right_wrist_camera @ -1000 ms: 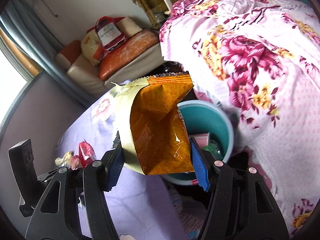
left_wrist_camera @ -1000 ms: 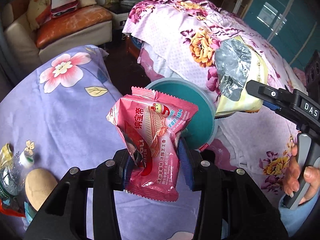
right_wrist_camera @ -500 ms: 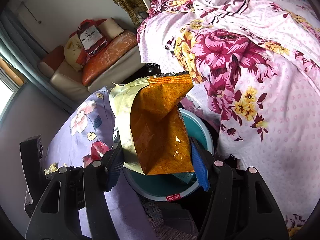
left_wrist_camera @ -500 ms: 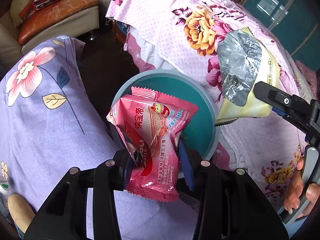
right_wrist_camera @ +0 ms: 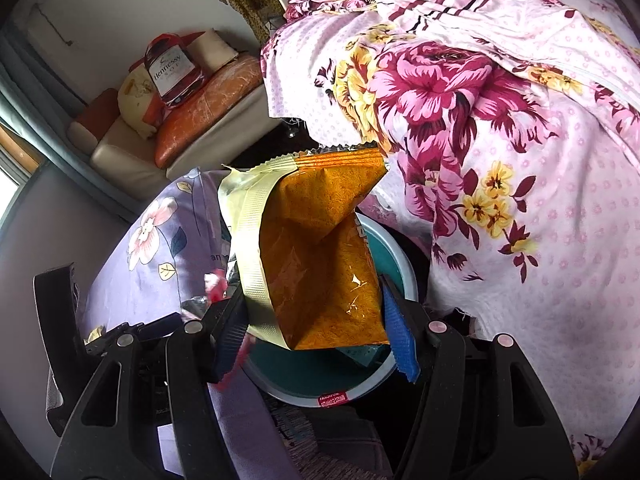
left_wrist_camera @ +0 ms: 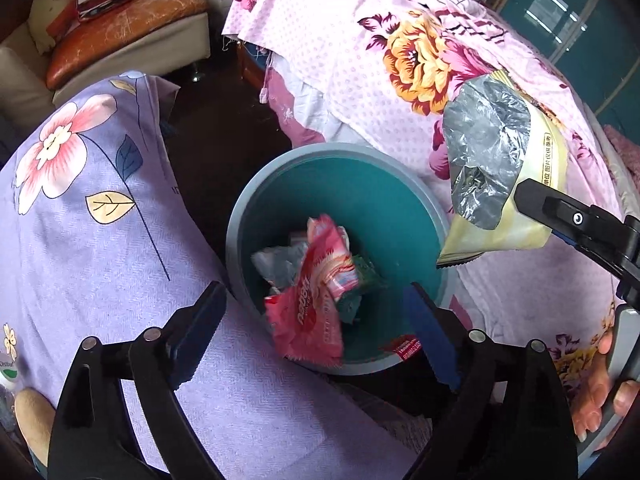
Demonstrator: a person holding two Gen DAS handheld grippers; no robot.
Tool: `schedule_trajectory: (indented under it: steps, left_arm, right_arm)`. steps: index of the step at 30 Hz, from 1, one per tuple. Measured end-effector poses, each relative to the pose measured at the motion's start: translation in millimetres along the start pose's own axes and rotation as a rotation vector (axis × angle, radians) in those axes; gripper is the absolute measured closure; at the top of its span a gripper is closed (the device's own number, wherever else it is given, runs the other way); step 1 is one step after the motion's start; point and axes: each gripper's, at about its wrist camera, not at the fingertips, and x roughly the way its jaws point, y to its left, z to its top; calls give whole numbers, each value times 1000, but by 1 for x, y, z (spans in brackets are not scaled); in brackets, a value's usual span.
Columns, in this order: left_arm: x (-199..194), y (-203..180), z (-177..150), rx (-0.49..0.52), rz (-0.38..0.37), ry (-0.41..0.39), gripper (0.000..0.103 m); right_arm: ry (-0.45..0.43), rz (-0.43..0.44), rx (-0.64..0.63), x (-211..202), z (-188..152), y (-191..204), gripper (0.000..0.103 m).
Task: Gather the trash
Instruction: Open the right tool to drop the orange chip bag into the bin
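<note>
Left claw [left_wrist_camera: 316,332]: spread wide, holding nothing. Pink wrapper [left_wrist_camera: 310,304], blurred, at the teal bin's [left_wrist_camera: 400,216] near rim, over other trash inside. Right claw [right_wrist_camera: 316,320]: clamped on orange snack bag [right_wrist_camera: 324,256], above the bin. Floral bedspread [right_wrist_camera: 500,160] beside.

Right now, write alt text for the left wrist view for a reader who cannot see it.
The open left gripper hangs over a round teal plastic bin, where a crumpled pink snack wrapper lies blurred above other trash. At right, the right gripper holds a torn pale-yellow foil-lined snack bag by the bin's rim, against floral bedding.
</note>
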Motion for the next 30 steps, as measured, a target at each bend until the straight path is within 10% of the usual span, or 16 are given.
schedule_trajectory:
  steps: [30]
  left_arm:
    - [-47,48,-51,-132,-57,-26,12]
  right_arm:
    - [105,-24,-68,12,-24,50,25]
